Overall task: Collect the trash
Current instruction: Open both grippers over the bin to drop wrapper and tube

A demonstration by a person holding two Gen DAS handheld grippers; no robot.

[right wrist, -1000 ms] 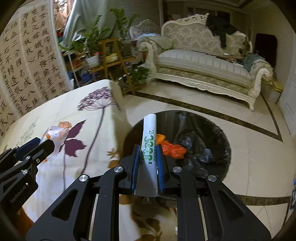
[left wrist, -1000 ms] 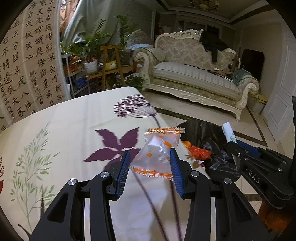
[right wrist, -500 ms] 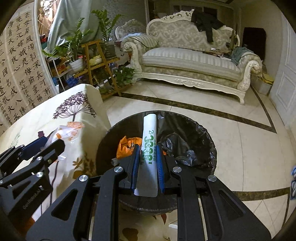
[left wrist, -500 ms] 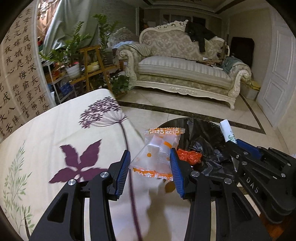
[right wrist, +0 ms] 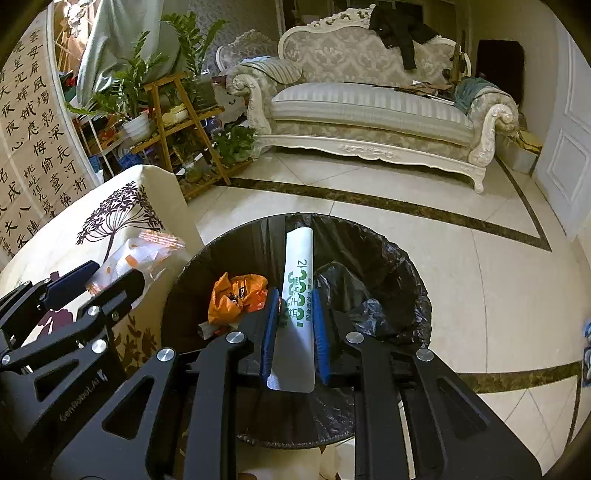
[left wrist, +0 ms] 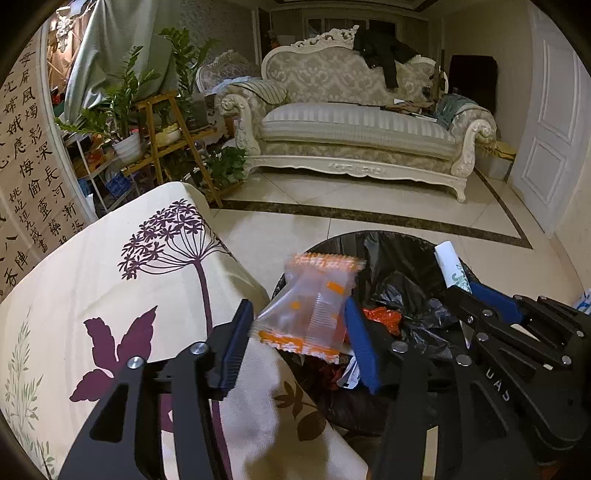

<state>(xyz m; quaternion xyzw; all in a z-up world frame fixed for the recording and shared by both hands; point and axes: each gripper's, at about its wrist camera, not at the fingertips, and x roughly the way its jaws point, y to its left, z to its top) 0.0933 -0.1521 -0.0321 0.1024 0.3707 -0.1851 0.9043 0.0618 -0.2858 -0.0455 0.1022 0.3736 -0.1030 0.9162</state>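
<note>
Black-framed left gripper point(left wrist: 299, 332) carries blue pads point(left wrist: 236, 338); its jaws are opening. Wrapper point(left wrist: 314, 304), clear with orange print, sits between them: right edge against the right pad, a slight gap showing at the left pad, outline blurred. It hangs over the edge of the tablecloth point(left wrist: 92, 273) and the near rim of the bin point(left wrist: 334, 243).

Right gripper point(right wrist: 293, 328) is also easing apart, jaws opening only slightly. White tube point(right wrist: 299, 295) with green lettering lies lengthwise between its pads, both edges touching the blue faces, its far end reaching out over the bin's opening. In the left view the same tube point(left wrist: 452, 267) projects from the right gripper point(left wrist: 476, 295) above the bin.

Bin point(right wrist: 417, 291) stands on the floor, just beside the draped table, lined with a black bag point(right wrist: 354, 291). Inside lies a crumpled orange packet point(right wrist: 236, 291) on the left side, with loose bag folds on the right.

Beyond the bin, pale tiles point(right wrist: 480, 266) with a dark inlaid border run to a carved cream sofa point(right wrist: 369, 114); a dark garment point(right wrist: 400, 27) is draped over its back. Plant shelves point(right wrist: 173, 110) stand at far left, beside a calligraphy panel point(right wrist: 33, 122)
</note>
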